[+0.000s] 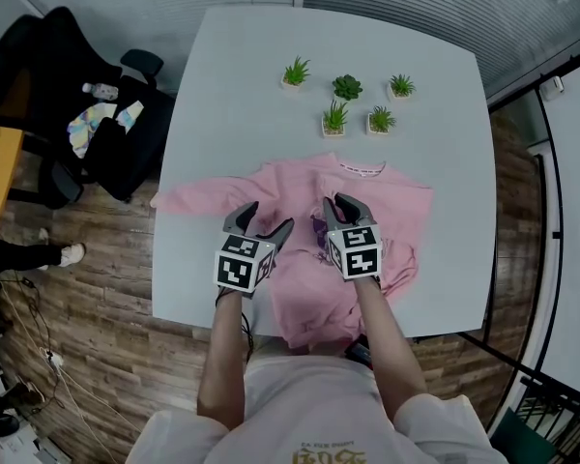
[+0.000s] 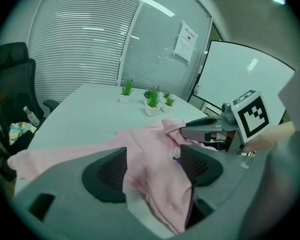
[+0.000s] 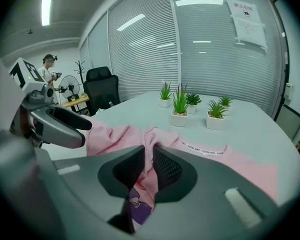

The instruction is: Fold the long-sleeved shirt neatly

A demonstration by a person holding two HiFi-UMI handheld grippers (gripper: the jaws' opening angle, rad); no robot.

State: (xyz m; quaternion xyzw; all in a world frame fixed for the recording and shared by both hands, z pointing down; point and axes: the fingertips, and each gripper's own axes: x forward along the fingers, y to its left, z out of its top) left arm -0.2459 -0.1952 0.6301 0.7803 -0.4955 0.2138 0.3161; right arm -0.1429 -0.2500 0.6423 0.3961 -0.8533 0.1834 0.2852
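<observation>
A pink long-sleeved shirt (image 1: 300,187) lies crumpled, collar away from me, on the white table (image 1: 232,85). One sleeve (image 1: 188,199) reaches the left edge and the hem (image 1: 314,327) hangs over the near edge. My right gripper (image 1: 334,201) is at the shirt's middle, shut on a raised fold of pink fabric (image 3: 145,139) near a purple print (image 3: 137,204). My left gripper (image 1: 268,215) hovers just left of it, open, with the shirt (image 2: 145,144) lying below its spread jaws and nothing pinched. The right gripper (image 2: 210,129) shows in the left gripper view.
Several small potted plants (image 1: 346,100) stand at the far middle of the table. A black office chair (image 1: 68,95) with items on it stands off the left edge. A person (image 3: 50,69) stands far behind. A whiteboard (image 2: 245,79) is at the right.
</observation>
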